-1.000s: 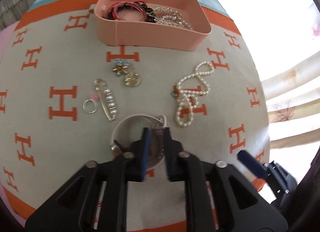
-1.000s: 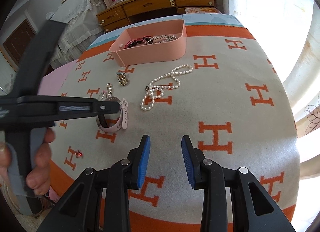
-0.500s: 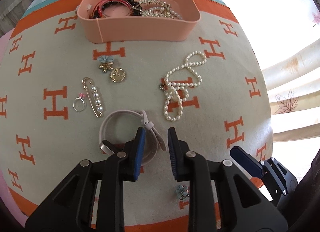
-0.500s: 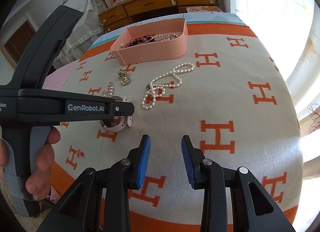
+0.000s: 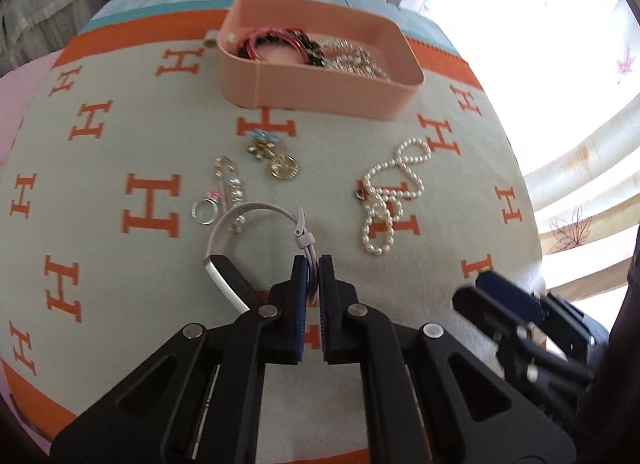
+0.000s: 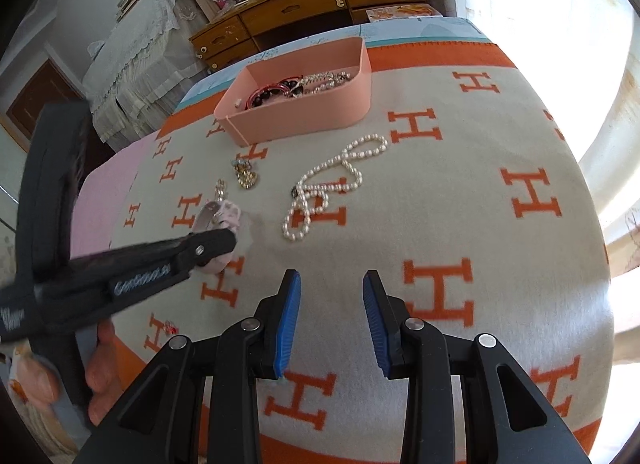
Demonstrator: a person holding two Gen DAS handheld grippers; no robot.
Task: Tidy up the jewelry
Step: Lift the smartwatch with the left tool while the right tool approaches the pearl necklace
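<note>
My left gripper (image 5: 313,264) is shut on the strap of a pale pink wristwatch (image 5: 256,209) and holds it a little above the blanket; the watch also shows in the right wrist view (image 6: 222,213). A pink tray (image 5: 320,93) at the far side holds bracelets and chains. On the blanket lie a pearl necklace (image 5: 390,193), a gold pendant (image 5: 284,165), a blue flower brooch (image 5: 262,143), a pearl pin (image 5: 232,183) and a silver ring (image 5: 205,211). My right gripper (image 6: 331,284) is open and empty over the near blanket.
The bed carries a grey blanket (image 6: 460,183) with orange H marks. A small red earring (image 6: 171,328) lies near the left front edge. A wooden dresser (image 6: 312,11) stands behind the bed. A bright window is on the right.
My left gripper has closed on the watch strap and lifted the watch off the blanket. The right gripper has stayed open and nearly still.
</note>
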